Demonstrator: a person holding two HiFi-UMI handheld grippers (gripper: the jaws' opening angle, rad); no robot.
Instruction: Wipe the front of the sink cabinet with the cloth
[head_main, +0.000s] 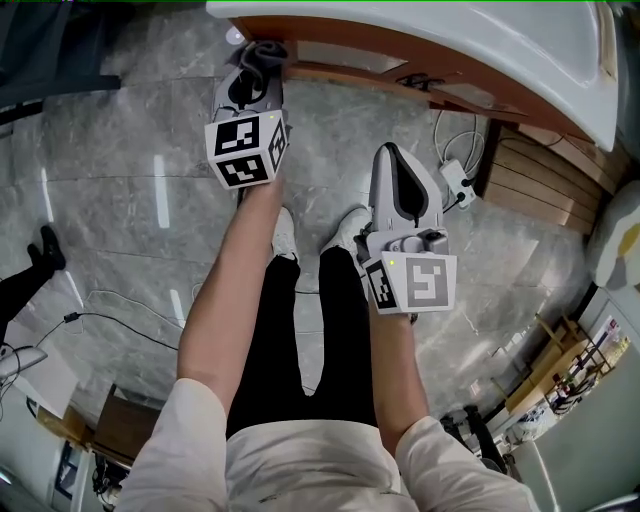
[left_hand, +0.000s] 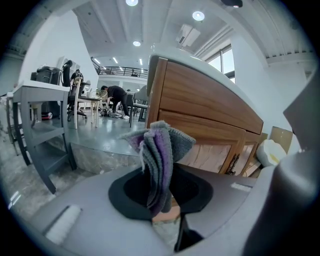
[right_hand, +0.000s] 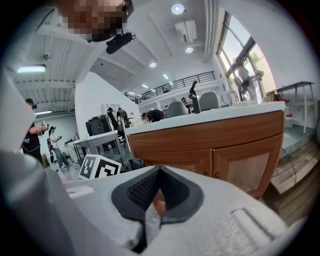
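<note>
My left gripper (head_main: 258, 62) is shut on a grey and purple cloth (left_hand: 159, 155), bunched upright between its jaws; in the head view the cloth (head_main: 262, 52) sits just short of the wooden sink cabinet front (head_main: 400, 68). The cabinet (left_hand: 210, 115) fills the right of the left gripper view, close ahead. My right gripper (head_main: 397, 160) hangs lower, away from the cabinet, its jaws closed with nothing between them. In the right gripper view the cabinet doors (right_hand: 235, 160) stand ahead, under the white counter (right_hand: 210, 114) with a tap.
A white power strip with cables (head_main: 455, 180) lies on the marble floor by the cabinet's foot. A wooden slatted platform (head_main: 545, 175) is at the right. A grey metal table (left_hand: 40, 120) stands left of the cabinet. People are in the background.
</note>
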